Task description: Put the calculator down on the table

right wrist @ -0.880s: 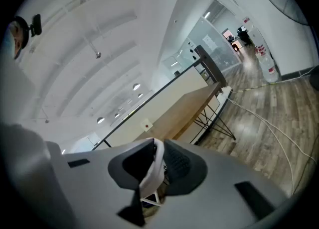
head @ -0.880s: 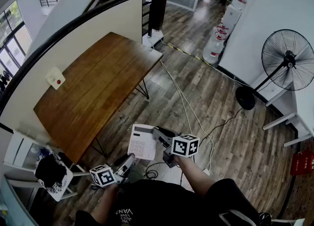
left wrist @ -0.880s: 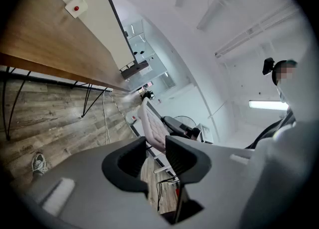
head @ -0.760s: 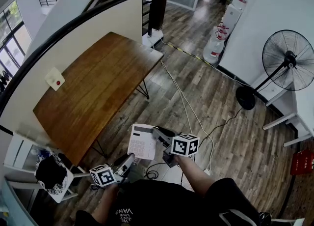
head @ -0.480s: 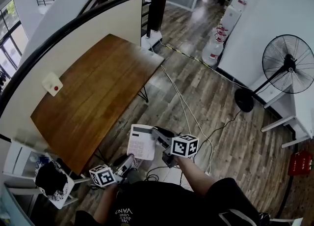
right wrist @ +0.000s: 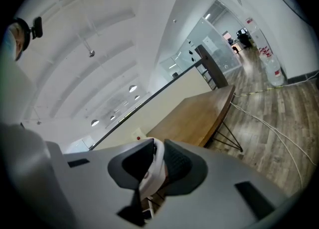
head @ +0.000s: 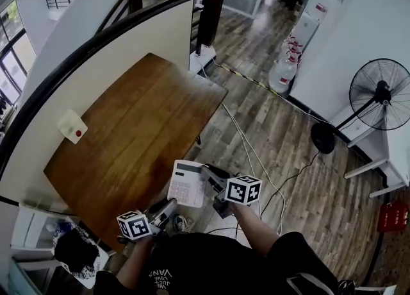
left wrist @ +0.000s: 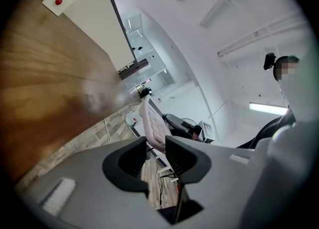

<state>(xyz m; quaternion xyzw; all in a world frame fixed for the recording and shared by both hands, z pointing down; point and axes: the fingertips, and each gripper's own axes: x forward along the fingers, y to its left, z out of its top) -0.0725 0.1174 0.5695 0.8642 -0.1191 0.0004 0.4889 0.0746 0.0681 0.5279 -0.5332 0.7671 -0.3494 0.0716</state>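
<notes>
A white calculator [head: 186,183] hangs in the air just off the near edge of the brown wooden table [head: 141,120]. My right gripper [head: 205,179] is shut on its right edge; in the right gripper view the calculator's white rim [right wrist: 156,166] sits pinched between the dark jaws of the right gripper [right wrist: 157,154]. My left gripper [head: 164,210] is lower and to the left, open and holding nothing. In the left gripper view the left gripper [left wrist: 155,153] shows an empty gap, with the calculator [left wrist: 152,126] further ahead beyond it.
A small white box with a red button [head: 72,127] lies on the table's left side. A standing fan [head: 380,97], water bottles [head: 286,69] and a red crate [head: 393,215] stand to the right. Cables [head: 251,154] run across the wooden floor.
The table now sits closer in the head view, as the view has shifted toward it. The calculator stays gripped in the right gripper; both grippers keep nearly the same pose.
</notes>
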